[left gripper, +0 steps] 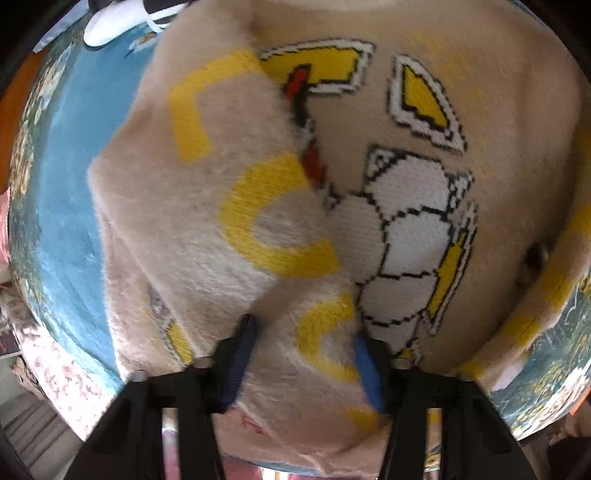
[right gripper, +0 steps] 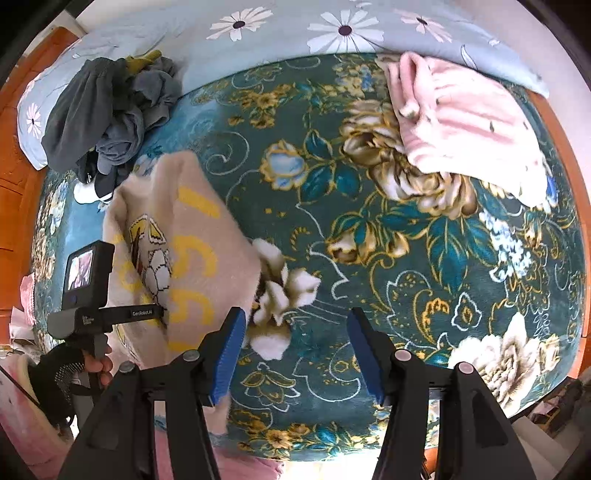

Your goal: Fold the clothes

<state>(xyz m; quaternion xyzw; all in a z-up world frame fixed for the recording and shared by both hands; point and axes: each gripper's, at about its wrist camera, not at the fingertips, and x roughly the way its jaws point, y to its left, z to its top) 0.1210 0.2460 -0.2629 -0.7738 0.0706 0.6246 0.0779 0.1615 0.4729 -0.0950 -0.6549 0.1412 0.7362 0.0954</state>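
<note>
A fuzzy beige sweater [left gripper: 369,155] with yellow letters and a white-and-yellow knitted figure lies on the floral bed cover. One sleeve [left gripper: 207,184] is folded across its front. My left gripper [left gripper: 303,354] is open, its blue-padded fingers [left gripper: 240,354] resting over the sleeve's lower end. In the right wrist view the sweater [right gripper: 184,251] lies at the left with the left gripper's body [right gripper: 88,295] over it. My right gripper [right gripper: 295,350] is open and empty above the bare cover, to the right of the sweater.
The teal floral bed cover [right gripper: 369,258] fills the bed. A pile of dark grey clothes [right gripper: 110,114] lies at the back left, a pink garment [right gripper: 461,125] at the back right, a daisy-print pillow [right gripper: 295,29] along the head. Orange wooden bed frame [right gripper: 576,184] borders the sides.
</note>
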